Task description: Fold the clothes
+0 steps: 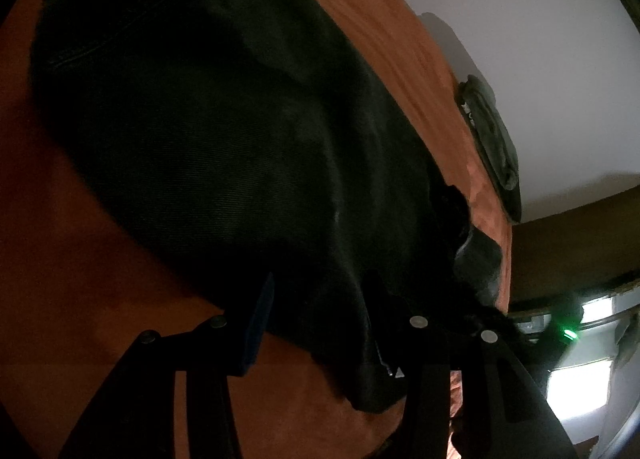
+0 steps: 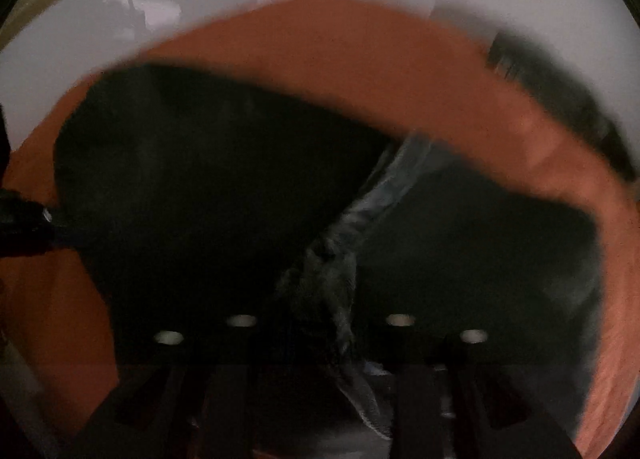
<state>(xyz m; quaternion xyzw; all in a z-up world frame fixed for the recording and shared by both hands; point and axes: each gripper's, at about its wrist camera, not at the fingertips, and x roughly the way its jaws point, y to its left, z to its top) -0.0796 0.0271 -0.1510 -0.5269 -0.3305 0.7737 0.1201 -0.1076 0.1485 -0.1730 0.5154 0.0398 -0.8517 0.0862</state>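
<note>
a dark garment (image 1: 224,131), black or very dark green with visible seams, lies spread over an orange cloth (image 1: 80,279) that covers the surface below. in the left wrist view it fills most of the cloth, and its stitched hem reaches toward the far edge. the left gripper (image 1: 324,323) is at the near edge of the garment. its fingers stand apart with a thick bunch of the dark fabric between them; the fabric is against the right finger, while the blue pad (image 1: 258,333) of the left finger is seen beside the fabric edge. i cannot tell if the pads really press on it.

a small olive-grey folded item (image 1: 490,139) lies at the right edge of the orange cloth, apart from the garment. behind it there is a white wall (image 1: 520,19).

the right wrist view is blurred. the right gripper (image 2: 320,343) is low over the garment, and its fingers stand apart. a paler grey, twisted ridge of the fabric (image 2: 360,227) runs from the middle of the garment down between the fingers, but the pads do not press on it.
</note>
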